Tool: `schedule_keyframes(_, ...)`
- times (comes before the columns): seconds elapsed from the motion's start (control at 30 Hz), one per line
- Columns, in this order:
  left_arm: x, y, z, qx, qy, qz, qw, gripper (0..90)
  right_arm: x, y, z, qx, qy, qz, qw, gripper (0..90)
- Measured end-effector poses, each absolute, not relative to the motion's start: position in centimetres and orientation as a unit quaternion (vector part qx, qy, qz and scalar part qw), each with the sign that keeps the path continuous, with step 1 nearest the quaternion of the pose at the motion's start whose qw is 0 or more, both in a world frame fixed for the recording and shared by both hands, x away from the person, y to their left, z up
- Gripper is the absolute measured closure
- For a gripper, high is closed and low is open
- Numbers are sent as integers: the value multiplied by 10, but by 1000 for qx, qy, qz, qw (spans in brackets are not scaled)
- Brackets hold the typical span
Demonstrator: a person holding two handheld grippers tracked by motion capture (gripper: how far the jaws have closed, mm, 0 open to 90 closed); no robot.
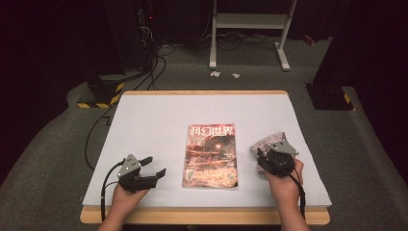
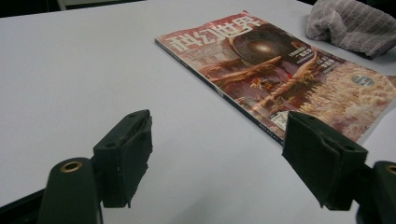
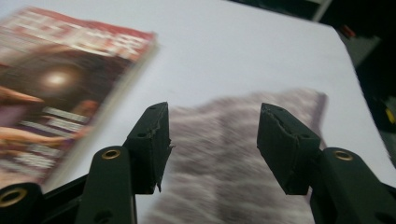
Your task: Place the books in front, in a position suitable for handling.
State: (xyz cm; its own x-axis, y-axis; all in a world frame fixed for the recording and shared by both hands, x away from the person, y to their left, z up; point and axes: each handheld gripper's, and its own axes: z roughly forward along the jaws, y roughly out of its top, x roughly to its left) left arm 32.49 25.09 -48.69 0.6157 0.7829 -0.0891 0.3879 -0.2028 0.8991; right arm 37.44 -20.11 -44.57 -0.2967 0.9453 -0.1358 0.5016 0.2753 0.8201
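My right gripper (image 3: 212,140) sits at the lower right of the high view, over the grey cloth (image 3: 233,163) — jaws apart, pads not pressing it, the cloth lying on the table (image 1: 144,120) just right of the magazine (image 1: 210,155). My left gripper (image 1: 153,168) rests at lower left — jaws wide open on nothing, aimed toward the magazine's lower corner.
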Motion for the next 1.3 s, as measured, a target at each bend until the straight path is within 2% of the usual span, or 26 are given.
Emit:
schedule_keyframes(0.17, 324, 247, -487, 756, 385, 196, 492, 244, 364, -173, -445, 466, 748, 362, 302, 449)
schedule_keyframes(0.4, 324, 237, -490, 770, 378, 182, 482, 242, 351, -144, -474, 444, 781, 352, 263, 475)
schedule_keyframes(0.57, 332, 225, -491, 785, 392, 166, 450, 238, 350, -133, -489, 432, 800, 345, 233, 486)
schedule_keyframes(0.83, 344, 188, -493, 801, 405, 138, 419, 224, 355, -133, -498, 422, 809, 355, 203, 423)
schedule_keyframes(1.03, 348, 166, -495, 808, 415, 122, 401, 213, 352, -138, -501, 419, 807, 373, 183, 422)
schedule_keyframes(1.3, 351, 152, -501, 811, 428, 115, 383, 196, 349, -139, -502, 416, 809, 374, 181, 420)
